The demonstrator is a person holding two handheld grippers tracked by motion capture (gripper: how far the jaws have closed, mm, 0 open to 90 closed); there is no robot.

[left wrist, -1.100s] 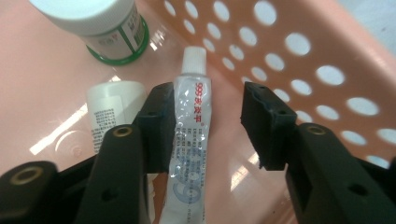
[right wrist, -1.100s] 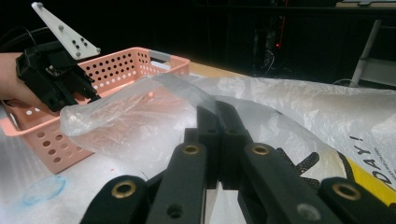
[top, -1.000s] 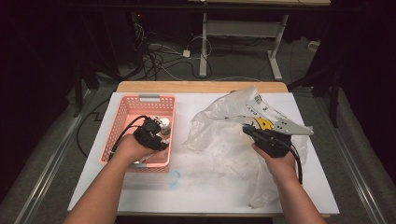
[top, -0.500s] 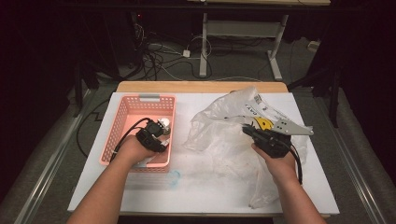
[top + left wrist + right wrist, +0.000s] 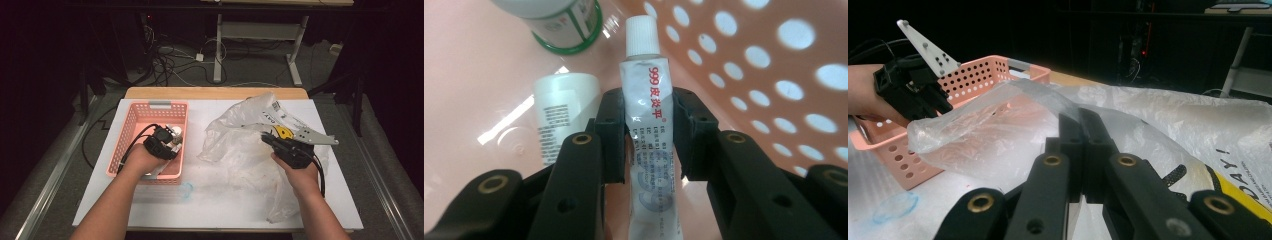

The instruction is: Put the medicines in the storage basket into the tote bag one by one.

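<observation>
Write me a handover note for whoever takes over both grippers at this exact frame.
Left gripper: shut on a white tube, inside the pink basket.
Right gripper: shut on a fold of the clear plastic bag, which lies on the table right of the basket.
Also in the basket: a small white bottle and a green-rimmed jar.
Done: both grips made.
Left: probably moving the tube into the bag, then the others.

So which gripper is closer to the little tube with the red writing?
The left. The left gripper is inside the pink basket with its jaws shut on the tube. The right gripper is off to the side, pinching the plastic bag.
</observation>
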